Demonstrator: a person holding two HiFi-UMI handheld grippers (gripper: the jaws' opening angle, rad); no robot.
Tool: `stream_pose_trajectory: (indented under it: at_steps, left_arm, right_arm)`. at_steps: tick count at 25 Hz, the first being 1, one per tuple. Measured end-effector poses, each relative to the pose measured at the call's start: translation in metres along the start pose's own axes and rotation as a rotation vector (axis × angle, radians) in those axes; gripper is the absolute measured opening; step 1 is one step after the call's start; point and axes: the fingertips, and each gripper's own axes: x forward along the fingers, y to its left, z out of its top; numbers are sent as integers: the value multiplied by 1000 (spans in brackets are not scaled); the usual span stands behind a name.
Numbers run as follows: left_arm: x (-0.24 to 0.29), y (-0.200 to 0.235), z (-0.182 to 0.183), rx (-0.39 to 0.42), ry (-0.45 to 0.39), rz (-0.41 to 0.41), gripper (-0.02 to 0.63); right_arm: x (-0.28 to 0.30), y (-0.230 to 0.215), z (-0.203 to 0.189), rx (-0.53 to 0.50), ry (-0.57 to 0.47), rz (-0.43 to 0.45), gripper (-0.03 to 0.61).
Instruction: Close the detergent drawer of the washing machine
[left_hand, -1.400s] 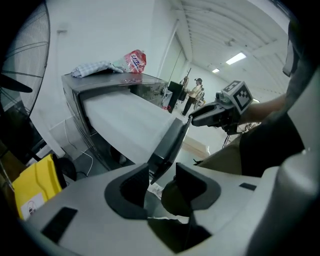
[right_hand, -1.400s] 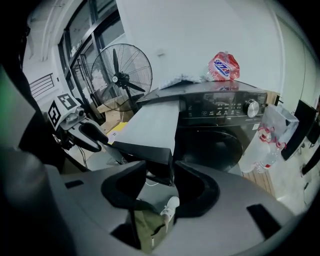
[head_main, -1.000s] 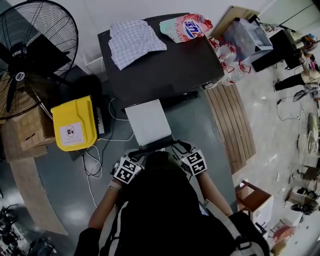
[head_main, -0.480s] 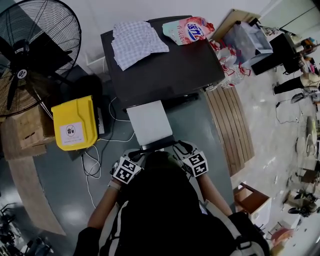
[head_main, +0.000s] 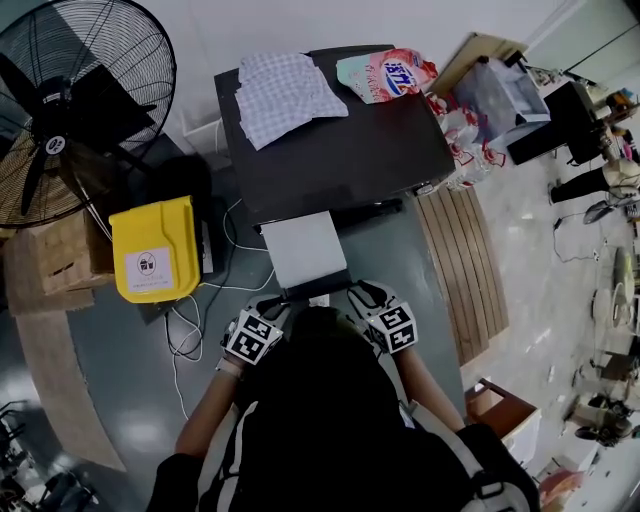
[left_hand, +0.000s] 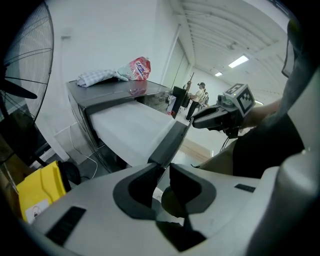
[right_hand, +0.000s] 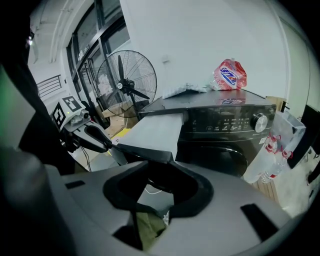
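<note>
At the open detergent drawer (head_main: 303, 250), both hands angle forward and down. The left gripper (left_hand: 165, 167) and right gripper (right_hand: 159, 163), jaws parted, have just been closing around its front panel (left_hand: 170, 142).

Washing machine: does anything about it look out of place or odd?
The washing machine has its detergent drawer jutting far out in front, open. A crumpled checked cloth and a detergent bag lie loose on top.
</note>
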Motion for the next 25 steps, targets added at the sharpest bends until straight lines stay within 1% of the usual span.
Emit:
stream_pose_trajectory:
  at_steps: [11, 18, 25]
  left_arm:
    - [4, 31, 16, -43, -1, 55, 87]
    - [6, 53, 28, -78, -25, 101, 87]
    - [6, 75, 40, -111, -24, 157, 89]
  right_arm:
    - [23, -12, 24, -43, 8, 53, 135]
    - [37, -20, 41, -59, -7, 79, 132]
    - [53, -28, 58, -73, -15, 114, 127]
